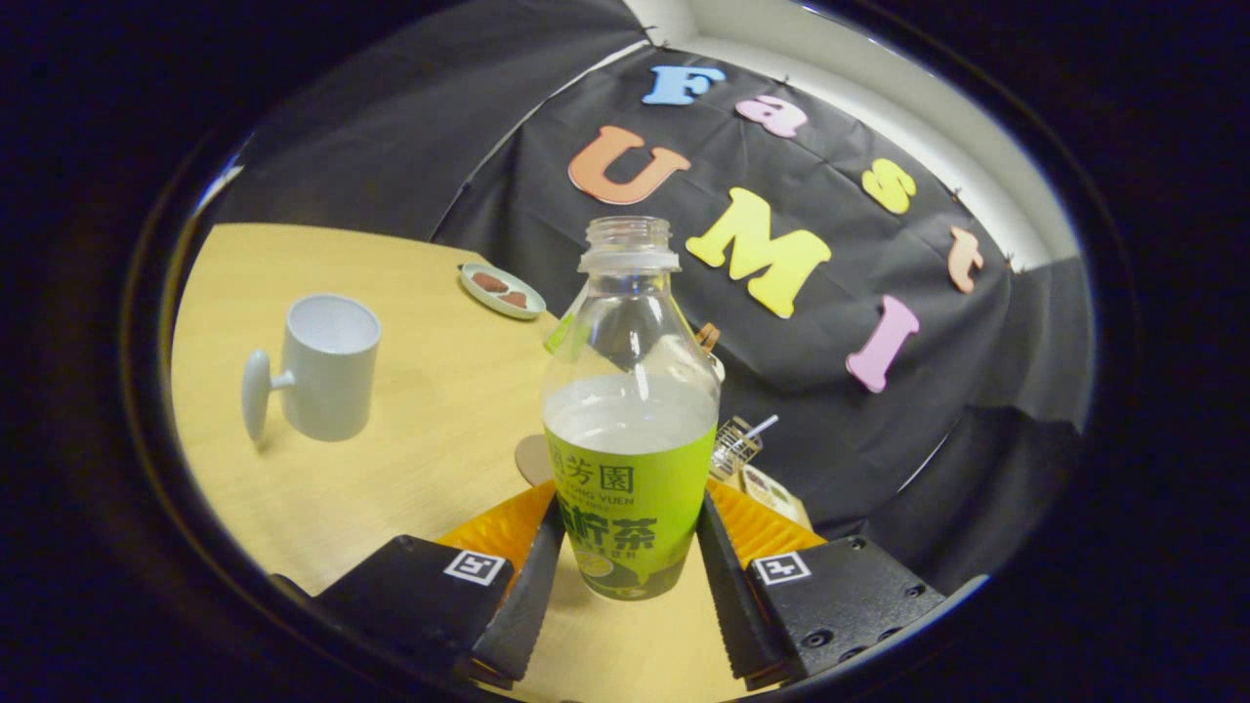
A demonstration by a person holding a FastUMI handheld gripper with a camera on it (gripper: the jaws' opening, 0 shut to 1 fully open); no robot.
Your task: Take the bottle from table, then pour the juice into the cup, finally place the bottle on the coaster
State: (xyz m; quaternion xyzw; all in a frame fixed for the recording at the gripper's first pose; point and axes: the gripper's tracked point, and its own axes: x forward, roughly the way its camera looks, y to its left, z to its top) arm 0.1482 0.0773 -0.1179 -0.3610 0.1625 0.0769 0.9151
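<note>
So the gripper (630,576) has both fingers (532,586) pressed against the lower sides of the bottle (630,410), one on each flank, clamped right on the label. The bottle sits upright between them with its base lifted a bit off the wooden table (430,430), as far as I can tell from the view tilting.

The bottle is clear plastic, cap off, open neck on top. It's roughly half full of a pale cloudy drink. The wrap label is bright green with Chinese characters, and there's a line of small Latin letters under the top row, partly cut off by the curve, so I won't spell it out.

Just behind the bottle's lower left side, a round brownish coaster (532,459) peeks out, lying flat on the table. Off to the left and well apart from the bottle is a white cup (327,366), upright, with its knob-shaped handle pointing left. Further back near the table's far edge is a small pale green dish (501,290) with a couple of brown pieces in it. To the right behind the bottle there's some small wire item (734,445), too tiny to make out.
</note>
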